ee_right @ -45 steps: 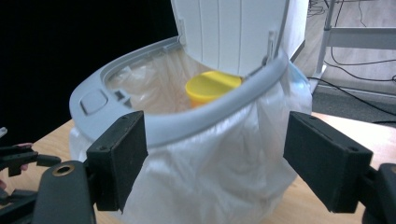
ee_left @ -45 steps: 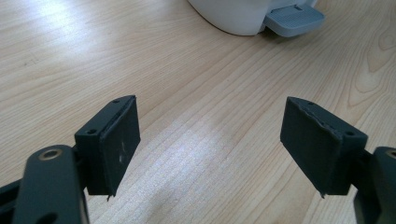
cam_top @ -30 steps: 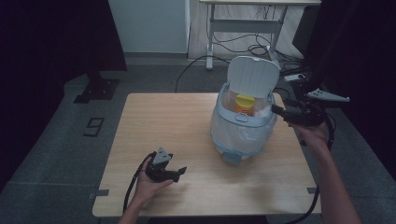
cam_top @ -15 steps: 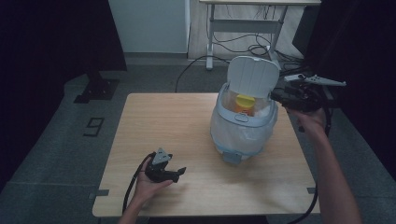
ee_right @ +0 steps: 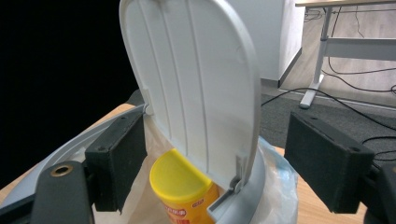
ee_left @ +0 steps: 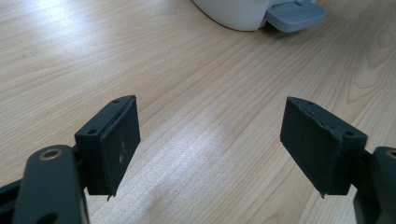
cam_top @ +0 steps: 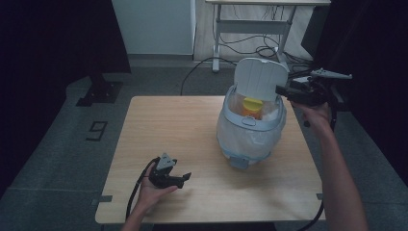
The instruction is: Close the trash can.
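floor: we see grey carpet (cam_top: 72, 144) with a dark "9" mark (cam_top: 97, 130) | surface (cam_top: 168, 125): we note pale wood grain, squarish | back: we see a white panel (cam_top: 154, 26), a light desk frame (cam_top: 250, 29), black cables (cam_top: 240, 48) | sides: we find black curtains (cam_top: 48, 38) | light: dim

My right hand-held gripper (cam_top: 281, 90) hangs beside the raised lid (cam_top: 260, 79) of the white bin (cam_top: 250, 130), where a yellow can (cam_top: 251, 107) sits inside. My left hand-held gripper (cam_top: 185, 177) rests on the counter (cam_top: 183, 125), near its front edge, well apart from the bin.
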{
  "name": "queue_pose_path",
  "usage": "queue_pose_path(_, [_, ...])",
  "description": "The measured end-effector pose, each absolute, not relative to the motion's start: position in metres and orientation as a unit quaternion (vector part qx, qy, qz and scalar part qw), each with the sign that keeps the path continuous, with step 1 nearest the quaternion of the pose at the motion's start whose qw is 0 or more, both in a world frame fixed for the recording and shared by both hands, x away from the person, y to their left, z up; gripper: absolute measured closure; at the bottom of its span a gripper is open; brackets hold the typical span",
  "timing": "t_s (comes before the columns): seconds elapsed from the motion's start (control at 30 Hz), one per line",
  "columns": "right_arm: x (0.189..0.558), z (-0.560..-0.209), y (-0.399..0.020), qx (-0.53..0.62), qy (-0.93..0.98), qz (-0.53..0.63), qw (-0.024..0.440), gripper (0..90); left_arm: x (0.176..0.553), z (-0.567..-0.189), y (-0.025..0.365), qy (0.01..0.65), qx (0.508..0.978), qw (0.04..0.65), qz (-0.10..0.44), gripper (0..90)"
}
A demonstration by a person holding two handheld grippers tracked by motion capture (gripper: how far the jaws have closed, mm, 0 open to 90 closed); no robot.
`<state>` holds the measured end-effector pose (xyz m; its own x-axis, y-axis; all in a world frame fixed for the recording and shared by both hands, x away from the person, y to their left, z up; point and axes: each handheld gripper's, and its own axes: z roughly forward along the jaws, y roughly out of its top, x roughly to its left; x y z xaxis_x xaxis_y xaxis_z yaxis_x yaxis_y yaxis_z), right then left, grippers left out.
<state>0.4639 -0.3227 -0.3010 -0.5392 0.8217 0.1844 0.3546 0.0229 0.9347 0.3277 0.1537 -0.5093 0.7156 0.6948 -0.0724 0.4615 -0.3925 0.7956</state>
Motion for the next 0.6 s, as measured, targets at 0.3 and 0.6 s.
queue_pose_path(0.3, [0.479, -0.298, -0.321, 0.428, 0.683, 0.555, 0.204, 19.6, 0.328, -0.51, 0.153, 0.353, 0.824, 0.423, 0.134, 20.1])
queue_pose_path(0.6, [0.485, -0.295, -0.304, 0.406, 0.697, 0.56, 0.192, 19.5, 0.328, -0.51, 0.156, 0.355, 0.822, 0.424, 0.134, 20.2])
